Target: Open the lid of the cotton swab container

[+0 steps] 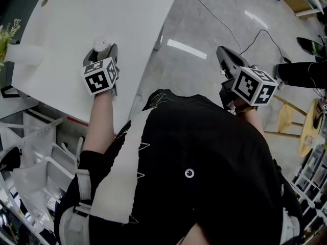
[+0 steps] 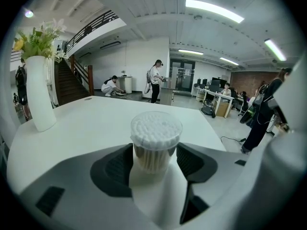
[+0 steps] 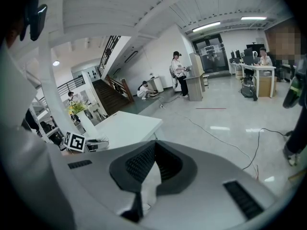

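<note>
The left gripper (image 1: 102, 50) was clenched on the cotton swab container (image 2: 154, 150), its pads pressing the clear body just under the lid (image 2: 156, 130), which was on. The container stood upright on the white tabletop (image 1: 76, 24). The right gripper (image 3: 152, 152) hung well off to the side over the floor, shut and empty. The risk I saw lay in the lift: a snug lid pulled off-axis could drag the light container out of the pads or tip it, spilling swabs, and a harder squeeze might buckle its thin wall.
</note>
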{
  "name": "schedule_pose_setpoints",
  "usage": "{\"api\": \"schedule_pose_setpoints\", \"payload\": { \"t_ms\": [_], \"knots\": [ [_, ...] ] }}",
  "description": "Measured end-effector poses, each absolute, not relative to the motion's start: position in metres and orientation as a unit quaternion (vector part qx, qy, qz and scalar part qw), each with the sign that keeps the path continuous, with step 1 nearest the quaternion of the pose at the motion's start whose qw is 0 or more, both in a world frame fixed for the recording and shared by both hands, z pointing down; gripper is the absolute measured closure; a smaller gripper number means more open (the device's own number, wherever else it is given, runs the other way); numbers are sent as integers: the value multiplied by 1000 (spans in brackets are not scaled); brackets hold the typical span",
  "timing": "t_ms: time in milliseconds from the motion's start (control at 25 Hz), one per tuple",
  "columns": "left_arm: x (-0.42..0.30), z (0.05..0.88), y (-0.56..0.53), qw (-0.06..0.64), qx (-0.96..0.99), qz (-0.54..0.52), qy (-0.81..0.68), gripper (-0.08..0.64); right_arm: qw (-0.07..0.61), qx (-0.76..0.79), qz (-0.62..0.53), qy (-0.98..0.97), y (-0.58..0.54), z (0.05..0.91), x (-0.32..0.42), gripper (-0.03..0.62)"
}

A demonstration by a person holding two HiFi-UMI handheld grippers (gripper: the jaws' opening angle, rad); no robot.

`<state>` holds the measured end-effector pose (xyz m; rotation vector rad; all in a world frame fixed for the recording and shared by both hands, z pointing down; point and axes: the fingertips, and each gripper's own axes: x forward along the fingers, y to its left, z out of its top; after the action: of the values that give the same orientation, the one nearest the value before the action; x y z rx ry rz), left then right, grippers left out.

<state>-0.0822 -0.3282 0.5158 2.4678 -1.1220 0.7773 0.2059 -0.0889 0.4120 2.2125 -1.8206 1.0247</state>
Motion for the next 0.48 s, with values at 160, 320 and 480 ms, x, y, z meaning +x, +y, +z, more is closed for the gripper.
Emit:
{"api": "schedule_pose_setpoints", "payload": {
  "t_ms": [160, 320, 480],
  "knots": [
    [-83, 519, -329, 161, 864, 277, -389, 265, 53, 725, 338, -598, -91, 414, 205, 589],
    [-83, 518, -330, 164, 866, 272, -385, 267, 52, 725, 338, -598, -95, 413, 205, 589],
    [-81, 517, -329, 156, 874, 270, -372, 276, 53, 722, 340, -600, -98, 415, 203, 589]
  ]
}}
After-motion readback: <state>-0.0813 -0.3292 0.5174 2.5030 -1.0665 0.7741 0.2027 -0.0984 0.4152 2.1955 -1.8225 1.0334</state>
